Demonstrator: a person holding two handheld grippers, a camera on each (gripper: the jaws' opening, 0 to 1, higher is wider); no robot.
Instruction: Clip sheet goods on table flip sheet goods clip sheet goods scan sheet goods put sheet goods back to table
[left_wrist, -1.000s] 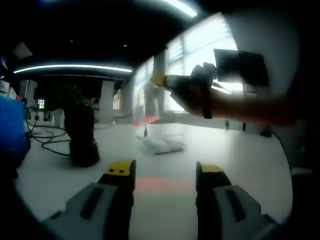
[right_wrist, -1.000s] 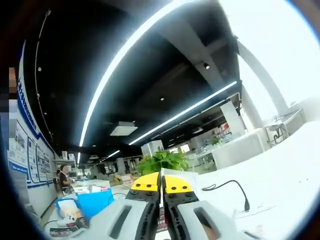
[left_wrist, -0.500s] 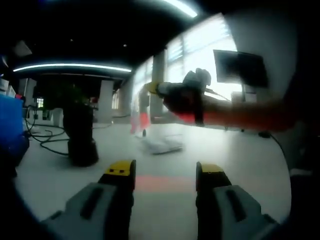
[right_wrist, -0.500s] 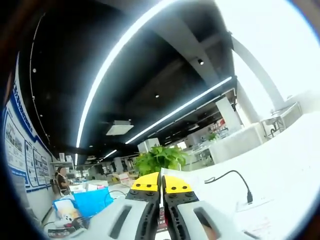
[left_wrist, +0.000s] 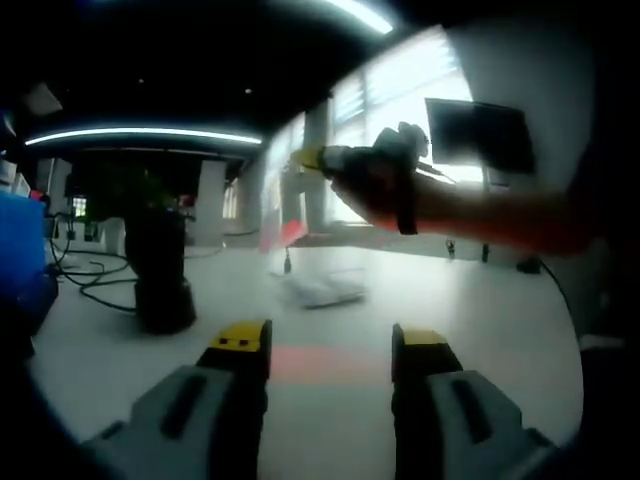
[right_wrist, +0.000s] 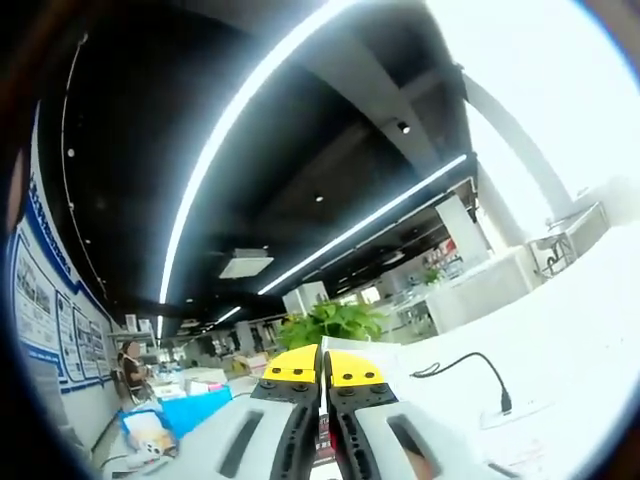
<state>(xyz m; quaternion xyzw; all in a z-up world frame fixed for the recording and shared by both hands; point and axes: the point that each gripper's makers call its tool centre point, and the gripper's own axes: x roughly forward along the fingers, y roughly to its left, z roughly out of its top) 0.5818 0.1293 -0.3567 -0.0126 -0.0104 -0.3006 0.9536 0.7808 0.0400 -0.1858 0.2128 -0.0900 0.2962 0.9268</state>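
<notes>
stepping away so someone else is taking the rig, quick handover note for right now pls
Left gripper: open, holding nothing, low over the white table.
Right gripper: jaws closed together, raised in the air; in the left gripper view it holds a thin sheet item up above the table.
More sheet goods lie flat on the table beyond the left gripper, next to a dark scanner-like stand.
Done, by the look of it: one sheet clipped and lifted.
Left: scan it, then put it back on the table. Whether it has been flipped cannot be told.
</notes>
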